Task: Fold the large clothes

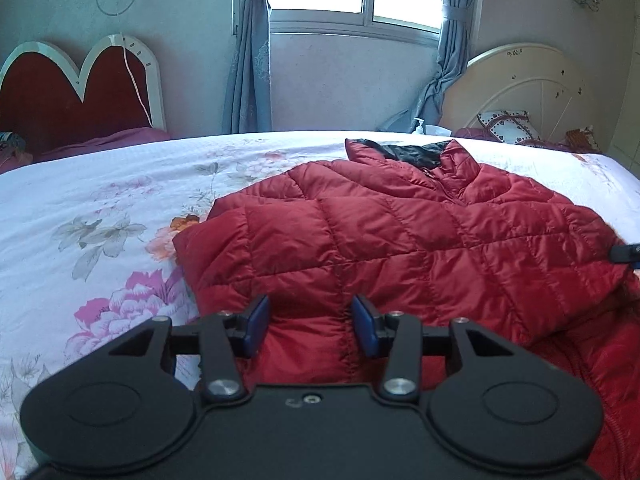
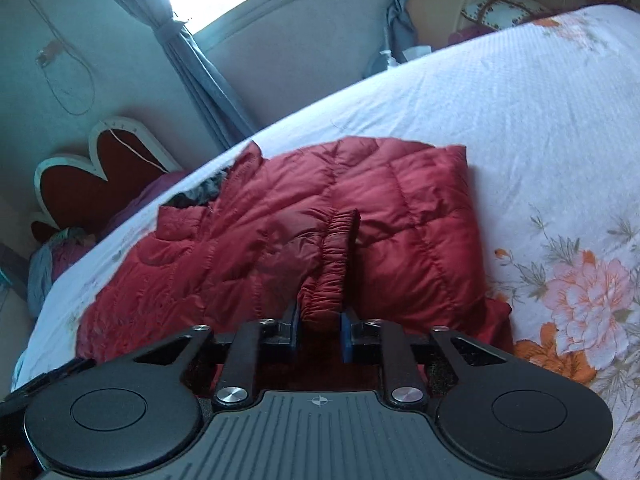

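On the floral bedspread (image 2: 520,120), right hand-held gripper (image 2: 320,330) pinches the jacket's cuff (image 2: 334,264); left (image 1: 311,320) half-open, empty.

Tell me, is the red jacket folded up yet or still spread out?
Partly folded. The red jacket lies on the bed with one side turned over its middle, and the right tool pinches a cuff.

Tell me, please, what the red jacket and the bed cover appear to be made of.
Red jacket: probably a thin synthetic shell such as nylon, with padded filling; it has a slight sheen and stitched, puffy squares. Bed cover: likely woven cotton or a blend; it looks matte, with a fine textured weave and printed flowers.
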`<act>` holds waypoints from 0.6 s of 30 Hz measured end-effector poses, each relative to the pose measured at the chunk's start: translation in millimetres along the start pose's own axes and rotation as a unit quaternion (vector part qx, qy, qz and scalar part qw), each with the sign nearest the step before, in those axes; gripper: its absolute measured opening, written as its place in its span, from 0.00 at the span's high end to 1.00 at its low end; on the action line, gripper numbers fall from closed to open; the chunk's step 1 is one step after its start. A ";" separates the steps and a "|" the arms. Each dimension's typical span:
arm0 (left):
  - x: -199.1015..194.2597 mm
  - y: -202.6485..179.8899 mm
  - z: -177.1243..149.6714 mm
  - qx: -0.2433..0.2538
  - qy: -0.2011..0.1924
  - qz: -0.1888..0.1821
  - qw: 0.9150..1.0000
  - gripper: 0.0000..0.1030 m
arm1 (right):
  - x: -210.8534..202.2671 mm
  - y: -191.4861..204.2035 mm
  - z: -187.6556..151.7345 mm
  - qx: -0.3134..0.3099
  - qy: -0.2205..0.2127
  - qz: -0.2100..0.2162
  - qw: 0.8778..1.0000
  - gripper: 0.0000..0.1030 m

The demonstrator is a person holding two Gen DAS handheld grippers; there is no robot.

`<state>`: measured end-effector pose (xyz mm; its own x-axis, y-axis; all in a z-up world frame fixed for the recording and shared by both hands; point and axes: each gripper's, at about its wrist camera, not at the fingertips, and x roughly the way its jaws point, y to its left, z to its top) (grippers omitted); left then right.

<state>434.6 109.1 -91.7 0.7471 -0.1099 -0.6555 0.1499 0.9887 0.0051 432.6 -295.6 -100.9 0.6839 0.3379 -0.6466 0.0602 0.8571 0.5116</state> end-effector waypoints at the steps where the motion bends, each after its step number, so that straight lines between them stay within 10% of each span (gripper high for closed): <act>1: 1.3 -0.6 -1.5 -0.001 -0.001 -0.002 1.000 0.57 | -7.9 4.8 -0.8 -0.010 -0.011 -0.003 1.000 0.82; 14: 15.6 -6.6 -5.1 0.027 0.007 -0.021 0.999 0.56 | 4.0 5.4 -31.2 -0.046 0.006 -0.065 0.997 0.81; 18: -6.8 2.4 3.1 0.019 -0.035 -0.015 0.999 0.33 | -26.6 12.4 -26.9 -0.061 -0.042 -0.084 0.994 0.12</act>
<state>431.9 111.9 -84.9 0.7847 -0.1481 -0.6019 0.1967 0.9803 0.0153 395.5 -283.5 -92.5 0.7310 0.1571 -0.6641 0.0937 0.9408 0.3257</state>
